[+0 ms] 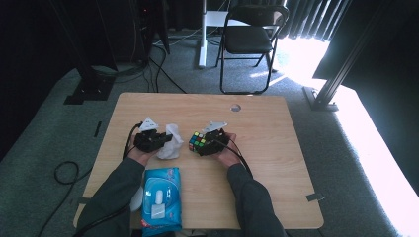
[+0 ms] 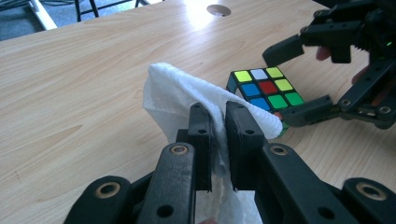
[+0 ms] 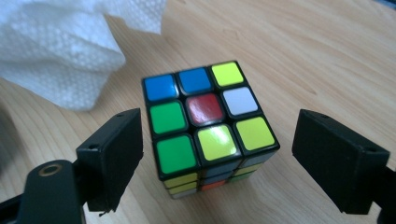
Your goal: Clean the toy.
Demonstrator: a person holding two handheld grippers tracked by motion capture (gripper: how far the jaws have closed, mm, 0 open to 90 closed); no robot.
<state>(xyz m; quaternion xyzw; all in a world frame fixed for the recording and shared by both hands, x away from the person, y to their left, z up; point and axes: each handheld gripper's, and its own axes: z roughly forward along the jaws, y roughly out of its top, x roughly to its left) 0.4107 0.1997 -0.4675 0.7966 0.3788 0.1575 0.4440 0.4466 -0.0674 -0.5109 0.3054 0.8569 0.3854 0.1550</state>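
Observation:
A scrambled puzzle cube (image 1: 197, 140) (image 3: 205, 119) rests on the wooden table (image 1: 276, 148), its top face showing blue, green, yellow, red and white squares. My right gripper (image 1: 205, 143) (image 3: 224, 156) is open, one jaw on each side of the cube with a gap between each pad and the cube. Just to the cube's left my left gripper (image 1: 167, 140) (image 2: 218, 126) is shut on a crumpled white wipe (image 1: 171, 145) (image 2: 177, 88). In the left gripper view the wipe's edge hangs against the cube (image 2: 266, 88), and the right gripper's fingers (image 2: 285, 49) straddle it.
A blue pack of wet wipes (image 1: 160, 197) lies near the table's front edge, beside my left forearm. There is a round cable hole (image 1: 235, 107) in the tabletop at the back. A black folding chair (image 1: 252, 39) stands on the carpet beyond the table.

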